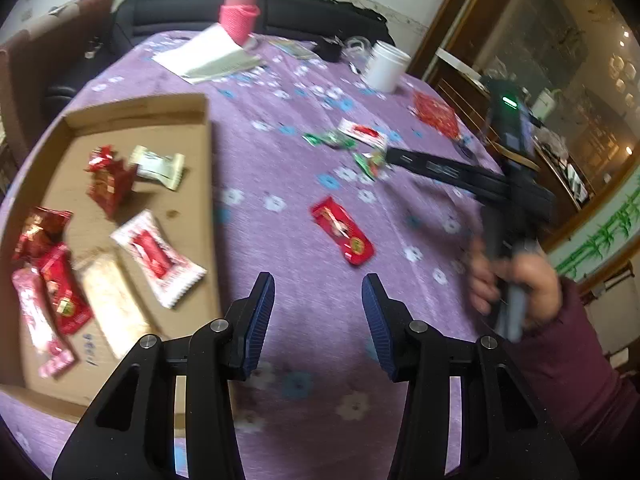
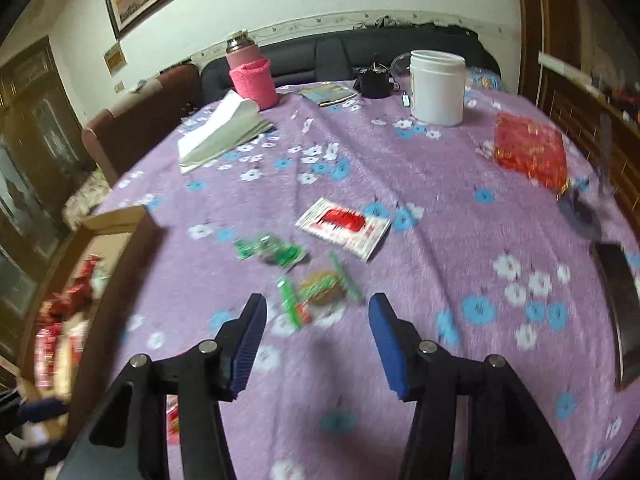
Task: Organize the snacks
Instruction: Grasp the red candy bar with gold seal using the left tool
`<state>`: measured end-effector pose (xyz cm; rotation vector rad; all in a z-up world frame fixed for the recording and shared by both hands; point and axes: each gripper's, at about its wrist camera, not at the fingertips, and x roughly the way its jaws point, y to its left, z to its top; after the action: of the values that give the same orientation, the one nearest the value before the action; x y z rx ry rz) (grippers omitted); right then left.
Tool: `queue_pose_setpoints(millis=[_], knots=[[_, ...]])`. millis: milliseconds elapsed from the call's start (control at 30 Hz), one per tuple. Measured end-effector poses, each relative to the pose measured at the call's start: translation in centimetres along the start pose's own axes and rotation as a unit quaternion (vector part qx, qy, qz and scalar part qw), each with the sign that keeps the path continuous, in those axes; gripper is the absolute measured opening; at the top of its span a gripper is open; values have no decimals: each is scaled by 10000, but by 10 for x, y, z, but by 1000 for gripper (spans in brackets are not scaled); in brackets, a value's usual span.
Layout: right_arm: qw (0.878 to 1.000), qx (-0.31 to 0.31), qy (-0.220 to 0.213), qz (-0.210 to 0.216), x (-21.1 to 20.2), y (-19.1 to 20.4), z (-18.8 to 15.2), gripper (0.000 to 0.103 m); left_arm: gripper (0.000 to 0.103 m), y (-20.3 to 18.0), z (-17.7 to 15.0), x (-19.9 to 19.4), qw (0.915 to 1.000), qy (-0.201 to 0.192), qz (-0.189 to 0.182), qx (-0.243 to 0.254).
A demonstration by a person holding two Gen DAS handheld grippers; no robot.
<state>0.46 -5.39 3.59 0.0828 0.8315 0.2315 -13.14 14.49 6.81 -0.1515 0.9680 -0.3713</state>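
Purple floral tablecloth (image 2: 460,208) covers a round table, sofa and wall behind. Cardboard tray (image 1: 200,160) sits on the left side and already holds a batch of red, white and pink snack packets. Loose ones on the cloth: red packet (image 1: 342,234) just ahead of the left gripper (image 1: 318,320), white-and-red packet (image 2: 343,227) mid-table, green wrappers (image 2: 270,250) beside it, and a green-and-brown snack (image 2: 322,290) right in front of the right gripper (image 2: 318,334). Left gripper jaws partly open, nothing between them. Right gripper jaws also partly open and empty, hovering over the cloth. Packets look light, thin, crinkly foil or plastic, likely slippery and easy to skid on the fuzzy cloth; probably best pinched across the flat middle or at a crimped end, gently so the contents don't crush. Tray wall is low, so a small lift should clear it. Plenty of bare cloth in the centre for moving; white jar (image 2: 438,88), pink-sleeved flask (image 2: 252,76) and folded paper (image 2: 224,132) stand well back, red mesh bag (image 2: 530,152) near the right edge. Table edge is close on the right, so watch for pushing packets off.
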Motion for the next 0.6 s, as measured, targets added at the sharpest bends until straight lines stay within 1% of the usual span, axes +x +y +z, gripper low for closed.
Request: queue_pose_setpoints(millis=[100, 200, 233, 267, 333, 433, 500, 533, 567, 600], knots=[[9999, 23, 146, -35, 20, -3, 2, 59, 45, -10, -3, 5, 9999, 70, 40, 74], [9991, 297, 253, 184, 34, -10, 5, 59, 45, -19, -3, 12, 9998, 138, 25, 123], [9988, 346, 281, 214, 37, -12, 4, 58, 45, -21, -3, 14, 9998, 154, 14, 132], [9987, 361, 297, 209, 38, -12, 3, 47, 45, -22, -3, 16, 9998, 174, 8, 131], [9989, 340, 278, 167, 37, -13, 1, 38, 45, -24, -2, 21, 9997, 222, -4, 110], [9980, 488, 272, 297, 30, -22, -5, 29, 45, -27, 1, 30, 9995, 295, -46, 73], [9974, 595, 271, 312, 21, -28, -11, 28, 45, -30, 4, 36, 9995, 316, -35, 94], [9969, 649, 266, 358, 18, -30, -15, 27, 45, -32, 7, 40, 9994, 326, 18, 114], [9965, 690, 260, 396, 14, -33, -19, 22, 45, -33, 9, 44, 9993, 330, 73, 129], [9963, 709, 261, 408, 10, -35, -25, 19, 45, -34, 12, 49, 9992, 324, 146, 155]])
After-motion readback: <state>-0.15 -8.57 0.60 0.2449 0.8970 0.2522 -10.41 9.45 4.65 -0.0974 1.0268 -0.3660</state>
